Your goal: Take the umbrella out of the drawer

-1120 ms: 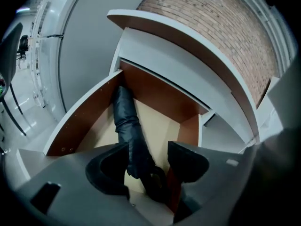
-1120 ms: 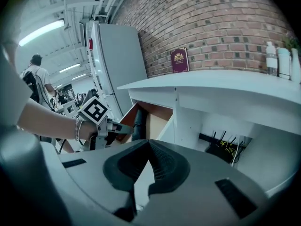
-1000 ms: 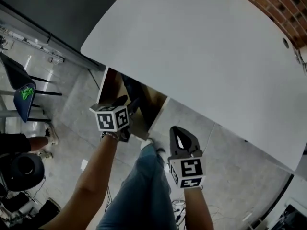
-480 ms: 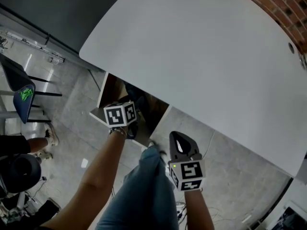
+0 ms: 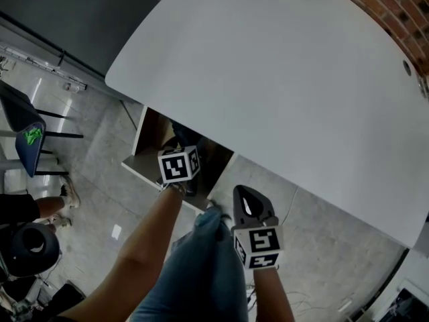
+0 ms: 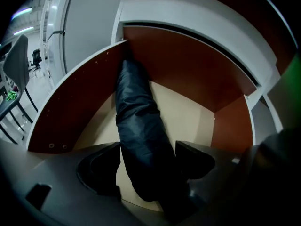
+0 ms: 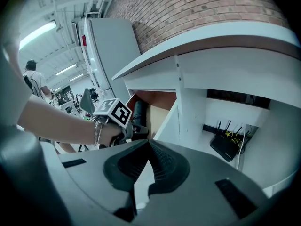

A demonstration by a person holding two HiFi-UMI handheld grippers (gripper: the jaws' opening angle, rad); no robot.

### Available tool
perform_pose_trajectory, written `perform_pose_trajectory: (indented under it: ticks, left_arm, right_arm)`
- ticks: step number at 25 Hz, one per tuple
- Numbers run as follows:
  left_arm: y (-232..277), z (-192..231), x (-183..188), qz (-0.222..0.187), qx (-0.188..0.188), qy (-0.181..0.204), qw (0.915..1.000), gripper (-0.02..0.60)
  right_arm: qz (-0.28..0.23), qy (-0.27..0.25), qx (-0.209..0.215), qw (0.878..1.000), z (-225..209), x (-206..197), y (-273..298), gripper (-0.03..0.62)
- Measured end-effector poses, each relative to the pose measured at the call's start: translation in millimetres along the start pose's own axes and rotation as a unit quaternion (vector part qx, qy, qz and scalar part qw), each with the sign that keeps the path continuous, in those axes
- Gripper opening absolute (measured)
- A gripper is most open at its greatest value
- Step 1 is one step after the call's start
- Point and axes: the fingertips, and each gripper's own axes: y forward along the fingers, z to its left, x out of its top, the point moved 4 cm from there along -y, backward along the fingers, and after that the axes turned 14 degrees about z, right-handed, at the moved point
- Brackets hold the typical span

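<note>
An open-plan office or lab: white tabletop against a brick wall, a chair at far left, ceiling strip lights, a router beneath.

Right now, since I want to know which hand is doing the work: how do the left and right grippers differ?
The left gripper has its jaws apart and opening, one on either side of the dark umbrella. The right gripper has its jaws together with nothing between them. The left gripper reaches into the open drawer, while the right gripper hangs outside it, beside the person's leg. Both are hand-held and angled downward.
</note>
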Motion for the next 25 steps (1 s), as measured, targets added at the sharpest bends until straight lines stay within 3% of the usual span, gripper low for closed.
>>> perform_pose_trajectory:
  ticks: [3,9,18,21,25]
  left_arm:
    - [10.9,2.3,-0.2,0.015,-0.016,-0.030,0.9993,0.356]
    - [26.5,1.8,8.5,0.020,-0.032,-0.050,0.9980,0.356]
    - [23.9,3.5,7.0,-0.003,-0.041,-0.055,0.9976,0.354]
    - [19.8,1.5,6.5,0.016,-0.047,-0.063,0.9968,0.299]
    - [9.3,2.0,6.9,0.027,-0.063,-0.074,0.9949,0.281]
  right_arm:
    - [0.001,0.003,-0.003,1.000,-2.9,-4.5,0.1,-0.008]
    - [0.005,0.010,-0.005,1.000,-11.3,-12.7,7.2,-0.008]
    - [-0.002,0.009,-0.004,1.000,-8.0,-3.8,8.1,-0.008]
    - [-0.001,0.012,-0.001,1.000,-4.2,-5.4,3.1,-0.008]
    - [0.006,0.014,-0.001,1.000,-1.1,-8.2,-9.1,-0.008]
